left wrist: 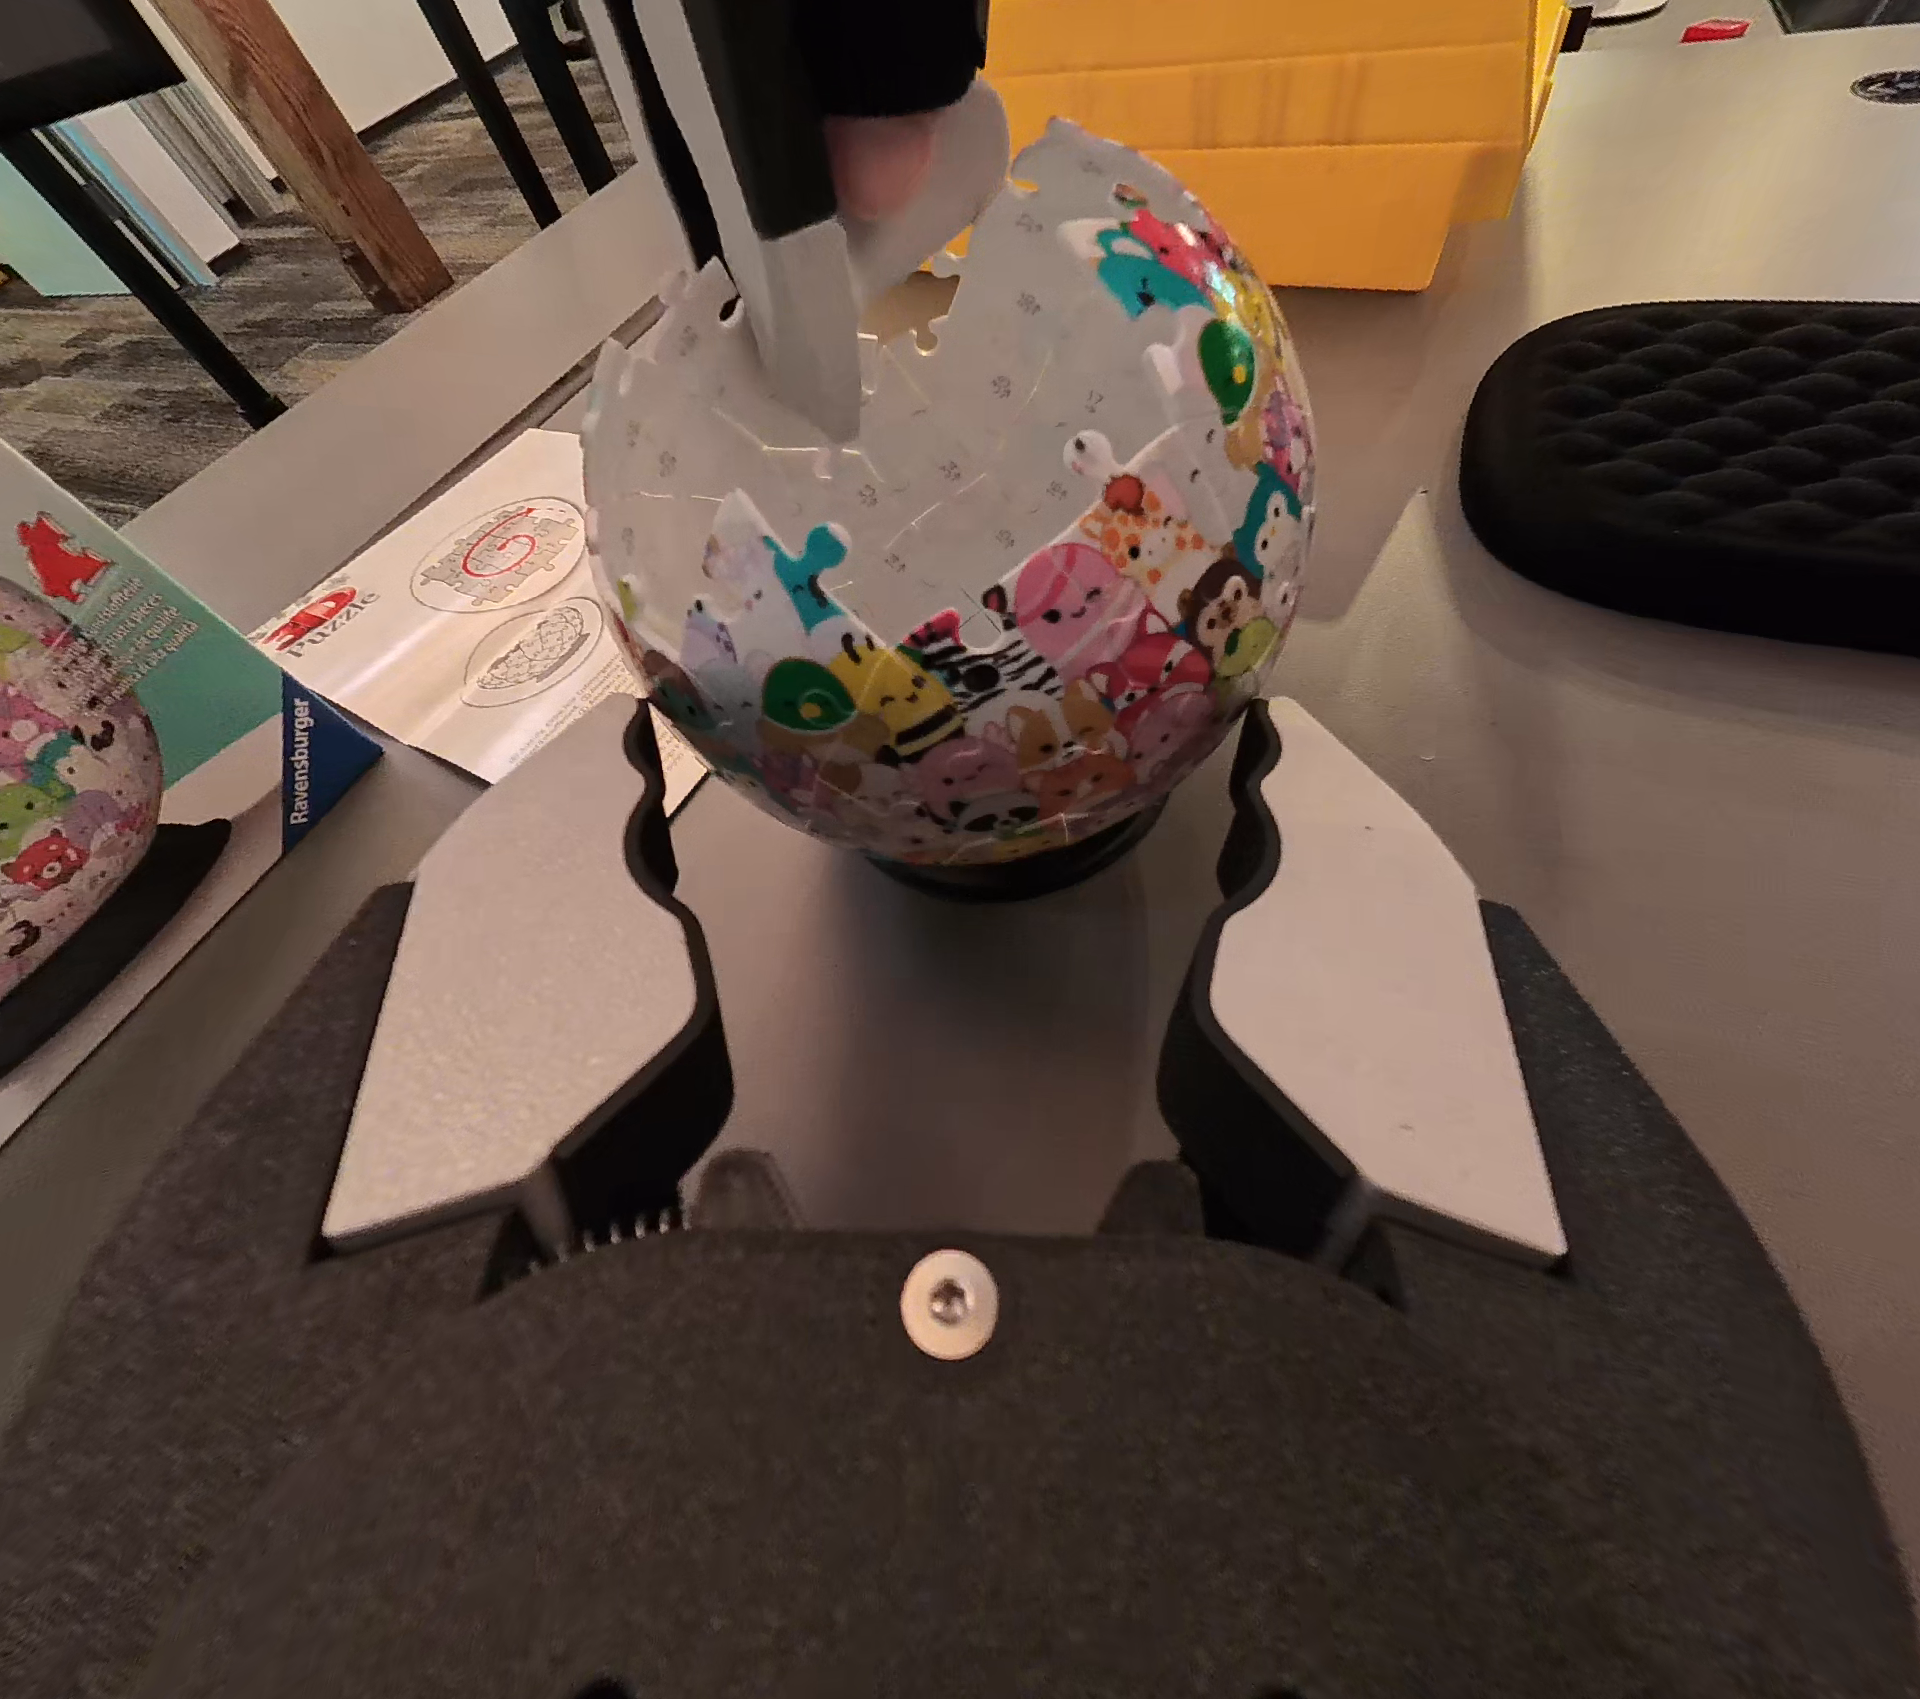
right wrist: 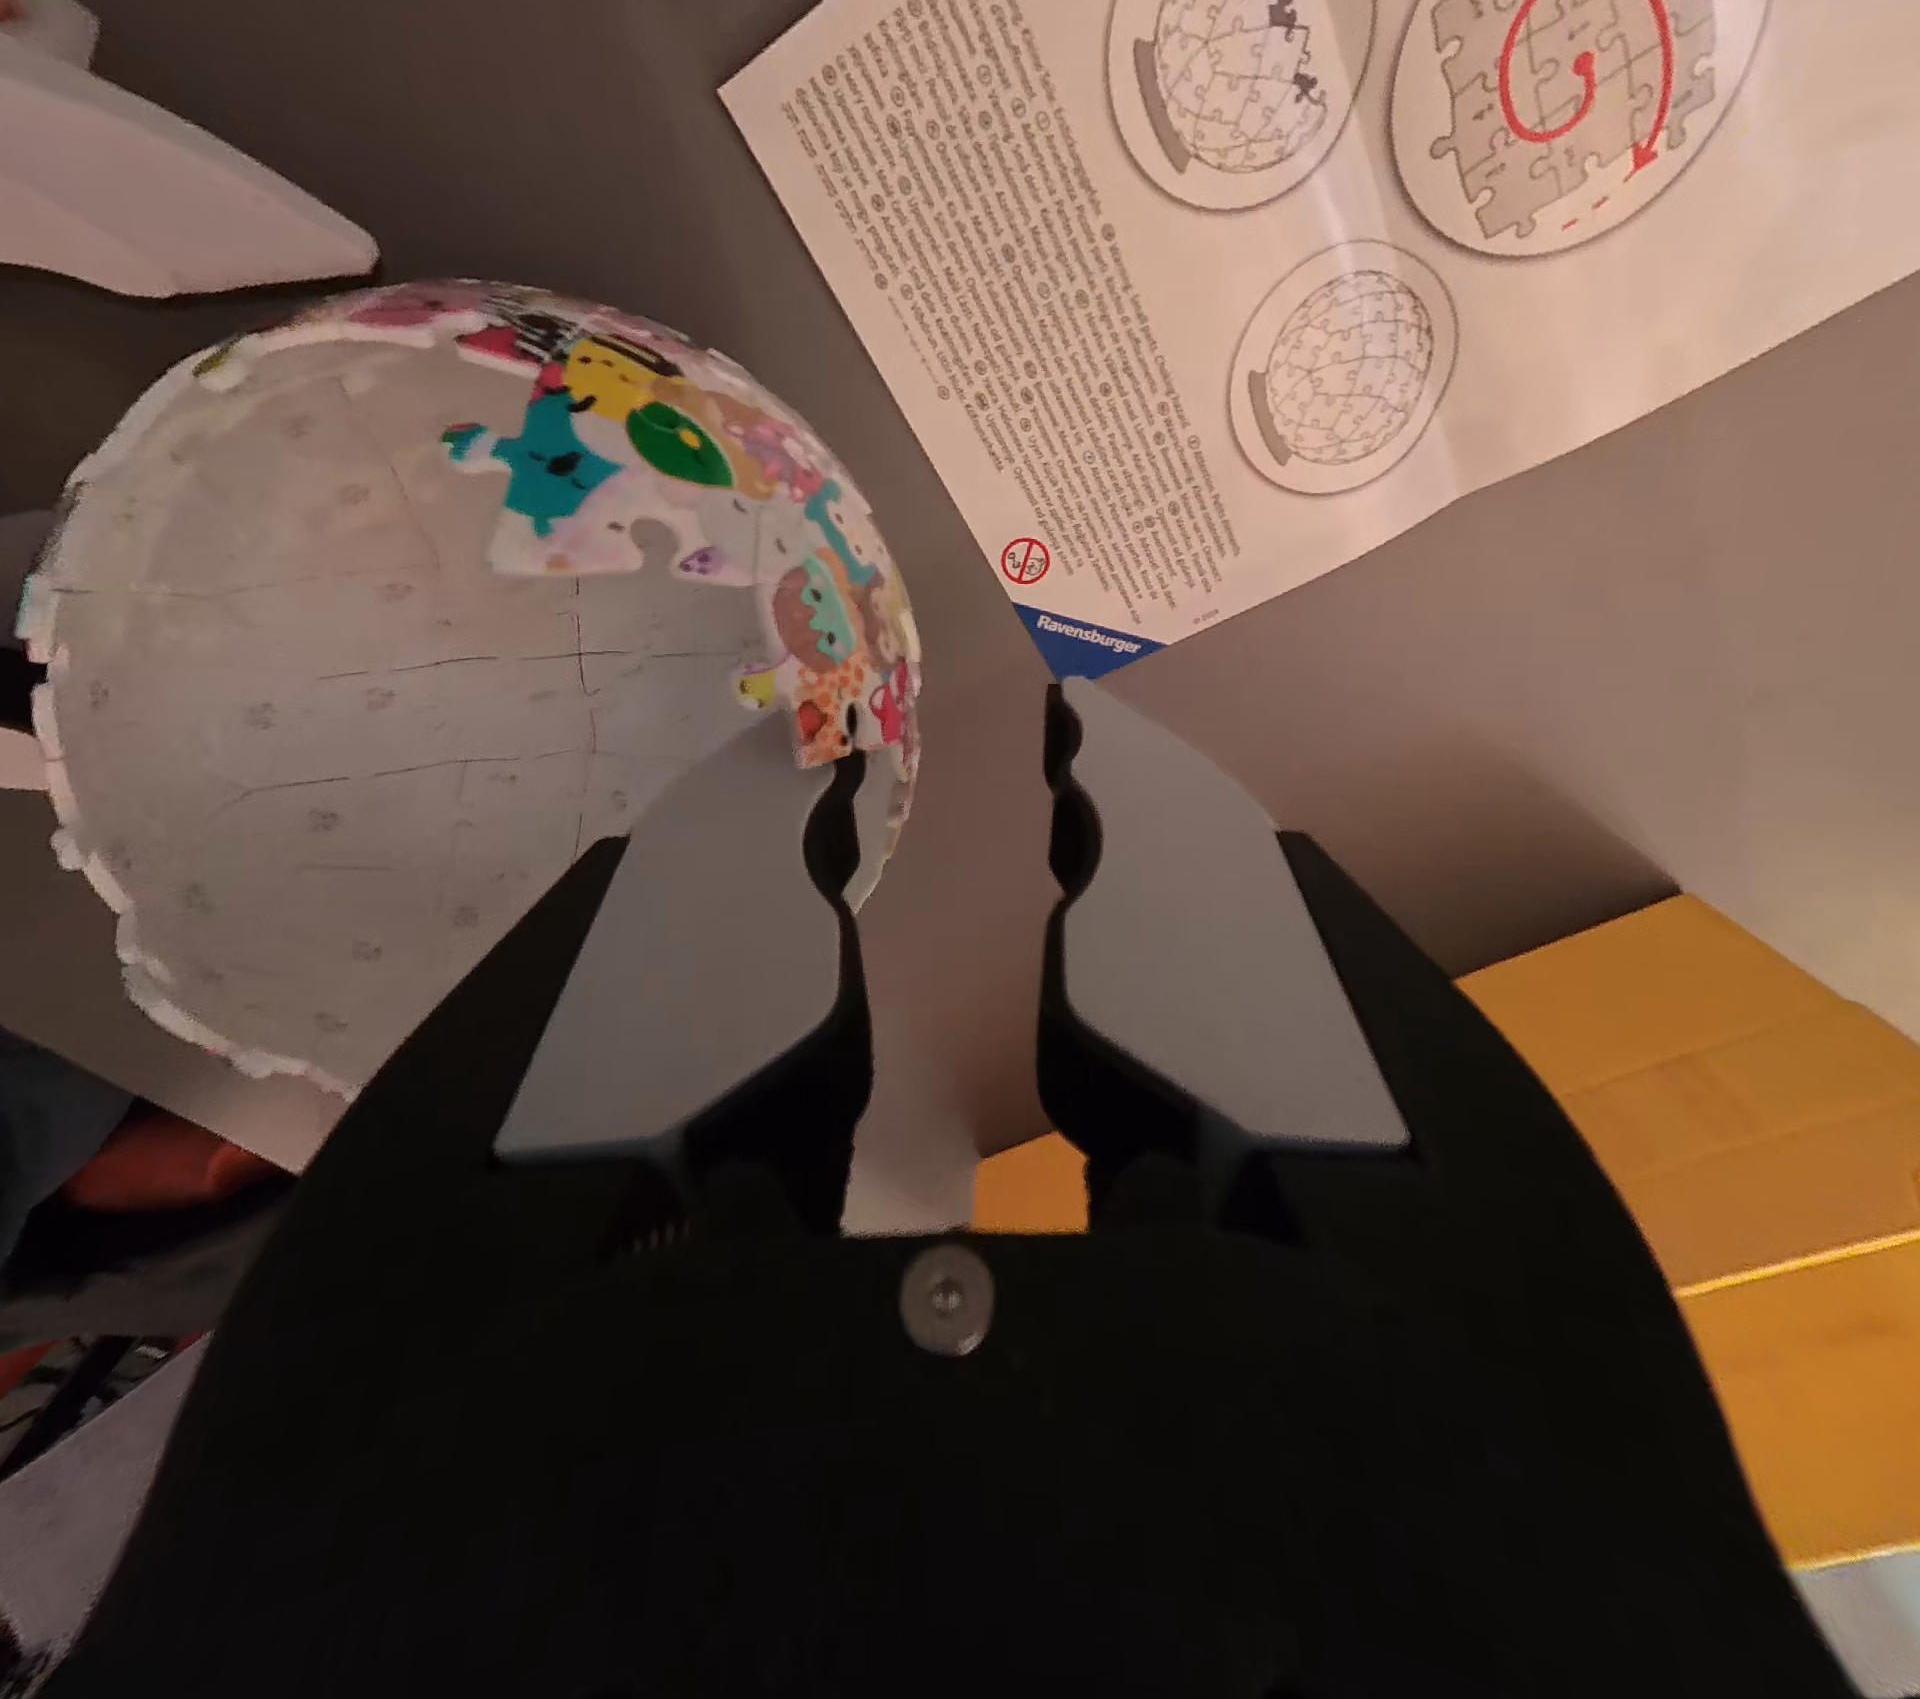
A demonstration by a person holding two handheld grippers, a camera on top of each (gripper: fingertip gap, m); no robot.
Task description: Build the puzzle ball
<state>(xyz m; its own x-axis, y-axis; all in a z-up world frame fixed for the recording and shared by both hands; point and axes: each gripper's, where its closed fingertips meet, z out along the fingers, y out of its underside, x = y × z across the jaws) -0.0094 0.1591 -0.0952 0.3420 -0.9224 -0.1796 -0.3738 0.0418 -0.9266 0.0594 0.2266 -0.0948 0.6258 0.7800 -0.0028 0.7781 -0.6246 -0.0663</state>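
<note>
Left wrist view shows the half-built puzzle ball [left wrist: 966,527] on its black stand [left wrist: 1003,865] on the grey table [left wrist: 1558,818], white inner shell exposed. The left gripper [left wrist: 945,776] has jaws wide apart, holding nothing, flanking the ball's base. The right gripper [right wrist: 951,750] dips inside the opening, jaws partly open, empty. Beside lie a printed instruction sheet [right wrist: 1351,215], the puzzle box [left wrist: 114,714] and yellow bins [left wrist: 1299,39].
</note>
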